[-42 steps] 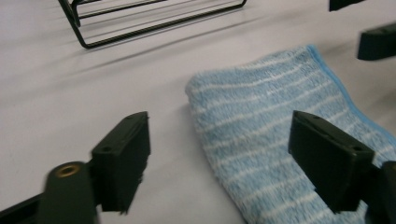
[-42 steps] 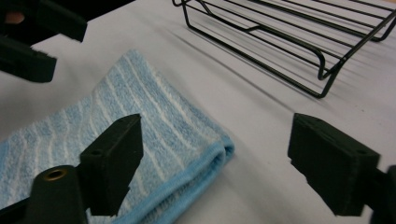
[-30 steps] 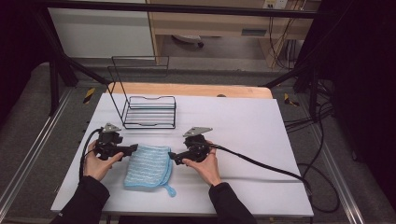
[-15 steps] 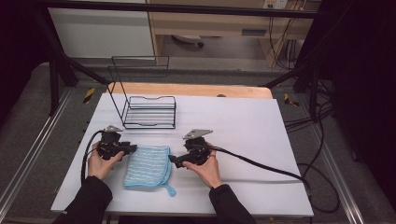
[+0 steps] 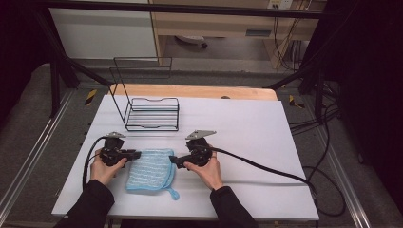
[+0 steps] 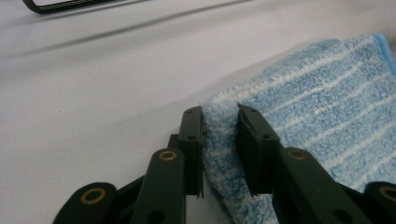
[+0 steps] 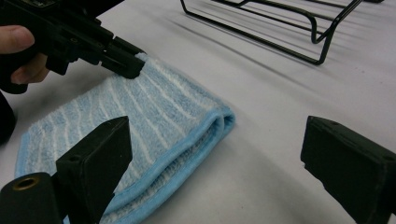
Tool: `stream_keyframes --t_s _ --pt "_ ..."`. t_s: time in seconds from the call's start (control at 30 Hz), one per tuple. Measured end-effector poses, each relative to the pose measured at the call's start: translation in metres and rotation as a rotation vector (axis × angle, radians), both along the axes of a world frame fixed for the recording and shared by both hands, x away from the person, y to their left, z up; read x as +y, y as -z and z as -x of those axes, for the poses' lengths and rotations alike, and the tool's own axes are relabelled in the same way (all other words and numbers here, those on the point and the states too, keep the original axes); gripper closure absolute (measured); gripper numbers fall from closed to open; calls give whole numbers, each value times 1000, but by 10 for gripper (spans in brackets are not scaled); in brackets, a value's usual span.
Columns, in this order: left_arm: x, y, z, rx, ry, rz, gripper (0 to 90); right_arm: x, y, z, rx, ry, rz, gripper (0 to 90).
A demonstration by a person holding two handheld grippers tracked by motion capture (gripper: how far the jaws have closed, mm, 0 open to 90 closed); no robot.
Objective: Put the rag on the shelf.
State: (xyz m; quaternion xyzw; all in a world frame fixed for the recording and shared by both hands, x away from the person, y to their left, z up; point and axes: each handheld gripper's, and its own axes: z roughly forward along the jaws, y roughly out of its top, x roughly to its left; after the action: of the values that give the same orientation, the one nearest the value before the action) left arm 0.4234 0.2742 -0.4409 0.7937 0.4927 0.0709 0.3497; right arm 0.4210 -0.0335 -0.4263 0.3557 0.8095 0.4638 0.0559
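Left tongs (image 6: 219,140) first: the jaws have just been closing, and the cloth (image 5: 149,170) corner sits right between them, pads pressing on the terry from both sides. That's a pinch on the cloth's near-left corner, low against the bench (image 5: 266,137). From the right gripper view you can see those same left tongs (image 7: 123,65) biting the far corner of the cloth (image 7: 140,121), a hand (image 7: 21,53) wrapped round the gripper body behind them.

Right tongs (image 7: 215,172) now: spread wide, one jaw over the cloth's striped top, the other out over bare bench, nothing touched. The folded edge of the cloth, with its blue binding, lies between them. In the high view the right tongs (image 5: 173,160) point at the cloth's right edge, just beside it.

The cloth itself lies flat on the near part of the bench, folded, light blue with pale stripes, a small loop trailing from its near corner.

Further out, a black wire rack (image 5: 152,113) stands on the bench beyond the cloth, well apart from both tongs. A black cable (image 5: 266,167) runs from the right gripper across the bench and off its right edge.
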Motion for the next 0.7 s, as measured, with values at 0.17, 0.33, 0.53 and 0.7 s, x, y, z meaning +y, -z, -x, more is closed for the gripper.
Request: stream_keyframes --t_s 0.17,0.33,0.53,0.7 --pt "-2 1 2 -4 2 -8 752 10 -3 -5 -8 9 14 122" --pt "-3 0 2 -4 3 -15 770 23 3 -15 6 28 40 263" --pt "-4 1 3 -13 -4 -25 779 32 14 -22 46 46 50 413" --pt "-5 1 4 -18 -3 -26 779 33 22 -22 96 48 72 489"
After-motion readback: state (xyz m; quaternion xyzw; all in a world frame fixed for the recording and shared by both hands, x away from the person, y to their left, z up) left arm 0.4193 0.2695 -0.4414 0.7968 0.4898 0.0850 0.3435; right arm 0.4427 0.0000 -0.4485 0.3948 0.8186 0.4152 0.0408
